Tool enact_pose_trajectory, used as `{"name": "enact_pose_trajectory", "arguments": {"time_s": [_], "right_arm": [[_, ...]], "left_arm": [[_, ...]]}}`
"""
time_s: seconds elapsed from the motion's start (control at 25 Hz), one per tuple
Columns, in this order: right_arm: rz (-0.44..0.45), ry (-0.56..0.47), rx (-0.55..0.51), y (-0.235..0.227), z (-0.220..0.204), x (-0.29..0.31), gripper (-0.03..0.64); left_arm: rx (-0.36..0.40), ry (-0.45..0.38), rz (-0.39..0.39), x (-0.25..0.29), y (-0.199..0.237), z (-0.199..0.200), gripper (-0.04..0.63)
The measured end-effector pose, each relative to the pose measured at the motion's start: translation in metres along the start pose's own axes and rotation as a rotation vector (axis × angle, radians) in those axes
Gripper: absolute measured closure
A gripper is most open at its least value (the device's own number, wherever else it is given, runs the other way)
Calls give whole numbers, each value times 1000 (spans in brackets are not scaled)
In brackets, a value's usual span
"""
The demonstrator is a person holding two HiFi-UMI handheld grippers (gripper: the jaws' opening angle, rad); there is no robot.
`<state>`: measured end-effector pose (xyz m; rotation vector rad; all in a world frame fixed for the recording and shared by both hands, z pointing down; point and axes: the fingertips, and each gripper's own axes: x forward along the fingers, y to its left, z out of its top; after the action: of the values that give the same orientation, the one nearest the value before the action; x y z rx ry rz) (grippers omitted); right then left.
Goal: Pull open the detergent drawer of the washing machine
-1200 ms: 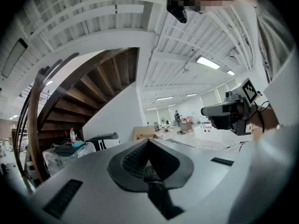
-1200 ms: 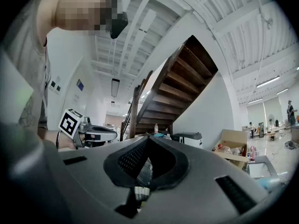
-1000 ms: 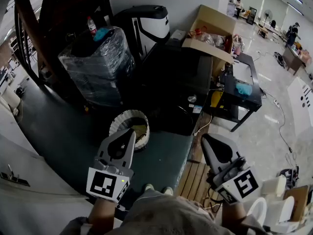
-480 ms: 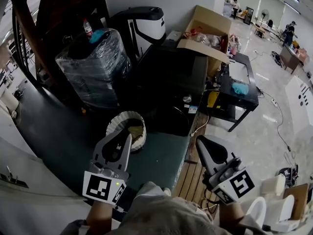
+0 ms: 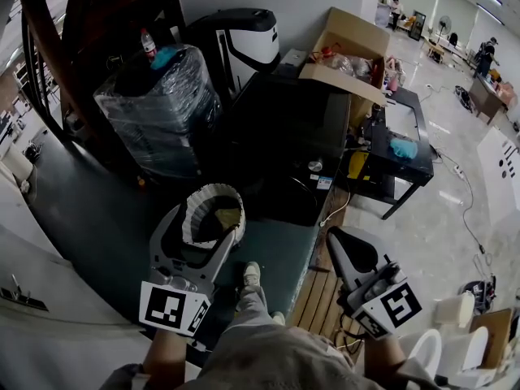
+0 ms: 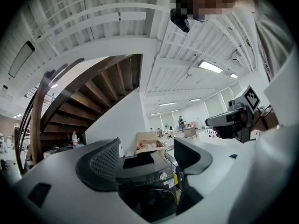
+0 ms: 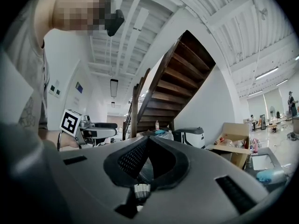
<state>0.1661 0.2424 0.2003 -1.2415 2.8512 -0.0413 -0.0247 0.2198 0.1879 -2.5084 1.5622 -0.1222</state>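
Since the earlier frames the left tongs [image 5: 207, 222] have just been opening. In the head view they stand spread and empty at lower left, with a ribbed white basket [image 5: 215, 195] on the floor beyond them. The right tongs [image 5: 340, 238], lower right, are pressed together. The black, boxy washing machine [image 5: 284, 128] fills the centre, well apart from both. Smooth dark green floor [image 5: 276, 254] lies open before its front edge, with wooden slats [image 5: 321, 295] to the right.

In the left gripper view the left tongs [image 6: 145, 160] gape, their mesh-textured pads bare. The washing machine [image 6: 149, 195] sits low between them in the frame, its detergent drawer too dark to make out.

In the right gripper view the right tongs [image 7: 148, 143] meet tip to tip, holding nothing.
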Motion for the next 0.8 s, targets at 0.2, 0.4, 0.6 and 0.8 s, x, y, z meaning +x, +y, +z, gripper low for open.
{"name": "enact_pose_trajectory", "arguments": {"time_s": [0.2, 0.4, 0.6, 0.8], "right_arm": [[6, 31, 1, -9, -11, 22, 586], [15, 61, 6, -24, -22, 58, 586], [2, 98, 3, -48, -33, 106, 586], [-21, 126, 17, -77, -40, 156, 586]], "left_arm": [[-28, 5, -17, 15, 12, -12, 219], [-108, 23, -8, 42, 42, -32, 219], [-209, 70, -13, 85, 79, -65, 219], [-313, 128, -23, 136, 118, -100, 219]]}}
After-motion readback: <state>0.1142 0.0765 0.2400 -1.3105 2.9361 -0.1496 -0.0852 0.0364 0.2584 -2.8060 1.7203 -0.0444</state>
